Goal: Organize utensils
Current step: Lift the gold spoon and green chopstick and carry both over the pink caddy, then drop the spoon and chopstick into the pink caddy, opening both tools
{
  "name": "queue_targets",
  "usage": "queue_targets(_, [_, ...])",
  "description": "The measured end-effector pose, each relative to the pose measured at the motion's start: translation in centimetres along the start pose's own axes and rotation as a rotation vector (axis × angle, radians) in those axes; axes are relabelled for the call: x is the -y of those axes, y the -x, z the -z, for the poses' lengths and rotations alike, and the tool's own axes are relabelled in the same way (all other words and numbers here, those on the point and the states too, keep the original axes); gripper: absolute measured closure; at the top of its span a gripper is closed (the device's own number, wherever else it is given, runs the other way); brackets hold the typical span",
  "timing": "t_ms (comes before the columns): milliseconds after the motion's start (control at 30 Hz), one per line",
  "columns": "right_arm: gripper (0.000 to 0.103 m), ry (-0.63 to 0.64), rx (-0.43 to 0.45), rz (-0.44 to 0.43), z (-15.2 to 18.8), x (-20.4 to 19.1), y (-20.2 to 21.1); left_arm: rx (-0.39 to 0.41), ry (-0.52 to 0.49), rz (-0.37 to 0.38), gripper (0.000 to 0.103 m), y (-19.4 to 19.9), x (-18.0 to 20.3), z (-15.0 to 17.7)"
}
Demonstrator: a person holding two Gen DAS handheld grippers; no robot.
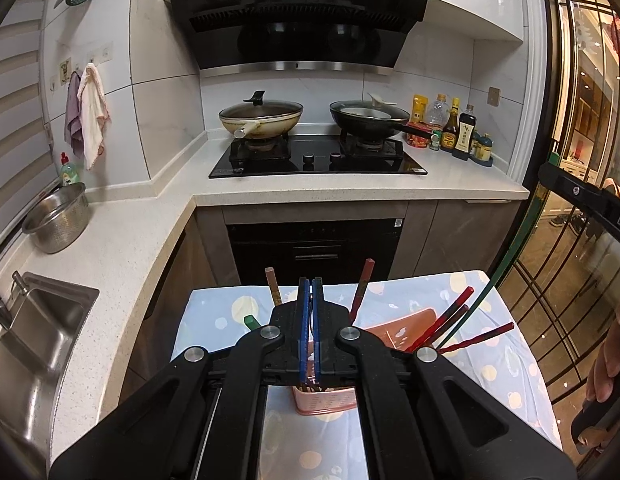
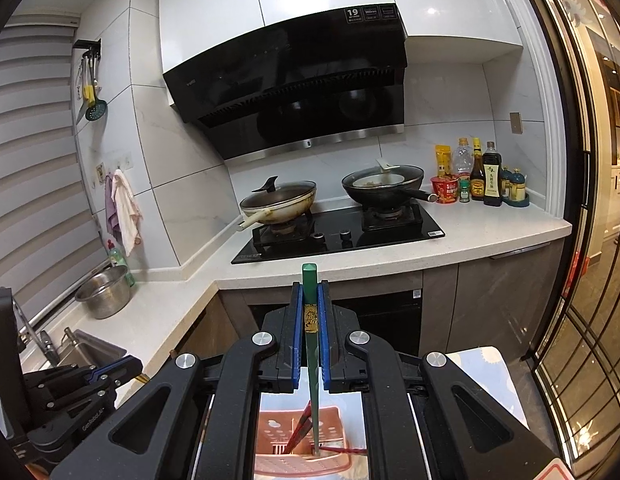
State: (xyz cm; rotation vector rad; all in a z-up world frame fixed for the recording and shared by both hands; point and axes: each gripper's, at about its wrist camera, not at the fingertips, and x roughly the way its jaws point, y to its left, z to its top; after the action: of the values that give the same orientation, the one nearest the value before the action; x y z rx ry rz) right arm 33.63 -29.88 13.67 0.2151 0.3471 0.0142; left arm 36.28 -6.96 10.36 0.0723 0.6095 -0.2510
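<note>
A pink utensil holder [image 1: 326, 400] stands on a small table with a pale blue patterned cloth [image 1: 498, 364]. Red chopsticks [image 1: 450, 320] and brown chopsticks [image 1: 272, 288] lean out of it. My left gripper [image 1: 310, 284] hovers over the holder, shut, with nothing visible between its blue pads. My right gripper [image 2: 310, 292] is shut on a green chopstick [image 2: 309, 280], whose lower end reaches down into the holder [image 2: 278, 436]. From the left wrist view the green chopstick [image 1: 506, 264] slants up to the right gripper [image 1: 550, 174] at the right edge.
Beyond the table is an L-shaped counter with a black hob [image 1: 318, 160], two lidded woks [image 1: 262, 118] and sauce bottles [image 1: 458, 128]. A steel colander [image 1: 56, 218] and a sink [image 1: 34, 328] lie left. A glass door [image 2: 582, 240] runs along the right. A hand [image 1: 608, 360] shows at the right.
</note>
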Motion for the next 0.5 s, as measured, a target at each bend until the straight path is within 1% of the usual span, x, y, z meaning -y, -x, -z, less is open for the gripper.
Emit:
queue_targets(267, [0.096, 0.0, -0.016, 0.003, 0.2, -0.2, -1.3, -0.018, 0.001, 0.005, 0.102, -1.0, 0.0, 0.3])
queue_targets(500, [0.096, 0.015, -0.06, 0.015, 1.3, -0.3, -2.9, -0.044, 0.007, 0.001, 0.102, -2.1, 0.0, 0.9])
